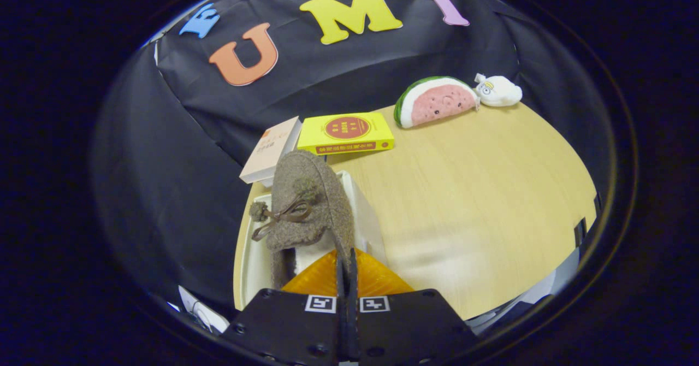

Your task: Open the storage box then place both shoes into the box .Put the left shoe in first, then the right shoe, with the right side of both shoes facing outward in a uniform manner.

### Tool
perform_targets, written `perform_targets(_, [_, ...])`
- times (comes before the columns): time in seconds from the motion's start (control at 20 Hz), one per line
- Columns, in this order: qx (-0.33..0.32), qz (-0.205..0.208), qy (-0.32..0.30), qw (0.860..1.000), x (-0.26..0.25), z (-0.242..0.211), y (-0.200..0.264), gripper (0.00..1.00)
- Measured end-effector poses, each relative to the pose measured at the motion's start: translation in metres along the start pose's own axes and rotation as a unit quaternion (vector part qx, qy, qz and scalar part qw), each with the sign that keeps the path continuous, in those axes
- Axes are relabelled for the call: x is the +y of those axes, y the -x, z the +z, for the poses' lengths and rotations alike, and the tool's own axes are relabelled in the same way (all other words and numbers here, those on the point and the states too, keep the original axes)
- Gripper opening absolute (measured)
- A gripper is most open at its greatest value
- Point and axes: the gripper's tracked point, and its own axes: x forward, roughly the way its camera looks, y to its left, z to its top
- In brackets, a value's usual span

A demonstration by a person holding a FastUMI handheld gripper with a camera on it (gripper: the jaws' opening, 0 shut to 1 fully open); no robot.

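A brown felt shoe [306, 207] with a pom-pom lace bow hangs toe-forward just ahead of my fingers. My gripper [346, 270] is shut on the shoe's heel-side edge, both fingers pressed together on the thin felt collar. The shoe's pale lining shows near my fingers. Under and around the shoe lies the white storage box [365, 207], its walls visible to the left and right of the shoe. The box stands on the left part of the wooden table [480, 191]. What lies inside the box beneath the shoe is hidden.
Beyond the box lie a yellow book [347, 133] and a pale book [271, 150] at the table's back edge. A watermelon plush [435, 101] and a small white plush [498, 90] sit at the far right. Bare tabletop spreads to the right of the box.
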Motion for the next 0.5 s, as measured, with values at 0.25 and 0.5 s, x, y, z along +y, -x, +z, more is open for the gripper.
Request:
perform_targets(0.25, [-0.014,0.015,0.021,1.0,0.005,-0.008,-0.003,0.17])
perform_targets(0.5, [-0.049,-0.001,0.043,0.998,-0.01,-0.002,-0.008,0.38])
